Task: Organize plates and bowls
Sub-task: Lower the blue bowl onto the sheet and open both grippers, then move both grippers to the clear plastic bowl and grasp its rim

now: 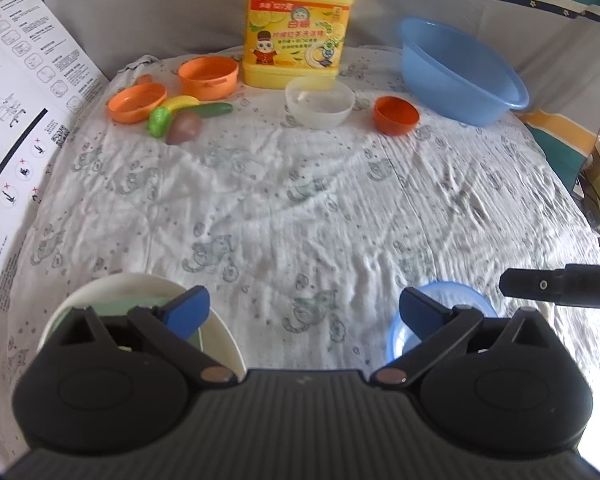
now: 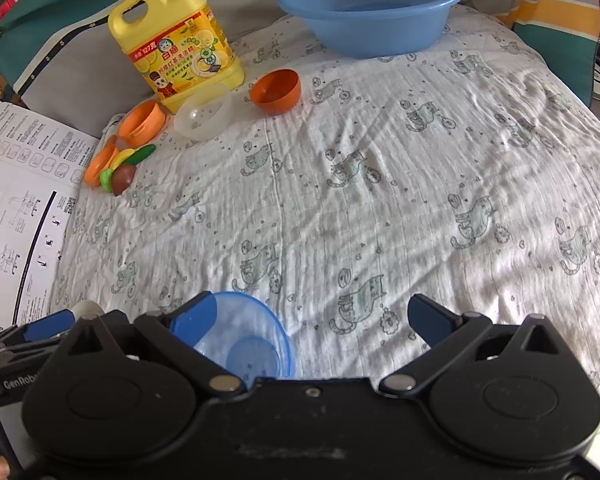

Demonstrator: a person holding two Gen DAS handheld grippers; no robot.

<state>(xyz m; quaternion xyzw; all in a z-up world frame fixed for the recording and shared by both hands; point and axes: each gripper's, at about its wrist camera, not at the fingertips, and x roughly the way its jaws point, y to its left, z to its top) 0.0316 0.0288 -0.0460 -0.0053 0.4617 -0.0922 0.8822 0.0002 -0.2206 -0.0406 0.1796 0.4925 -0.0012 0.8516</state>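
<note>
My left gripper (image 1: pixel 305 312) is open and empty, low over the cloth. A white plate (image 1: pixel 224 340) lies under its left finger and a small clear blue bowl (image 1: pixel 452 292) under its right finger. My right gripper (image 2: pixel 312 320) is open and empty; the same blue bowl (image 2: pixel 252 340) lies by its left finger. At the far side stand a translucent white bowl (image 1: pixel 320 102), a small dark-orange bowl (image 1: pixel 396 114), an orange bowl (image 1: pixel 208 76), an orange plate (image 1: pixel 137 102) and a big blue basin (image 1: pixel 460 72). The white bowl (image 2: pixel 204 116), orange bowl (image 2: pixel 276 90) and basin (image 2: pixel 372 4) show in the right wrist view too.
A yellow detergent jug (image 1: pixel 298 28) stands at the back. Toy fruit and vegetables (image 1: pixel 180 118) lie beside the orange plate. A printed instruction sheet (image 1: pixel 16 120) covers the left edge. The cat-print cloth (image 2: pixel 380 200) is wrinkled. The right gripper's body (image 1: pixel 560 284) reaches in from the right.
</note>
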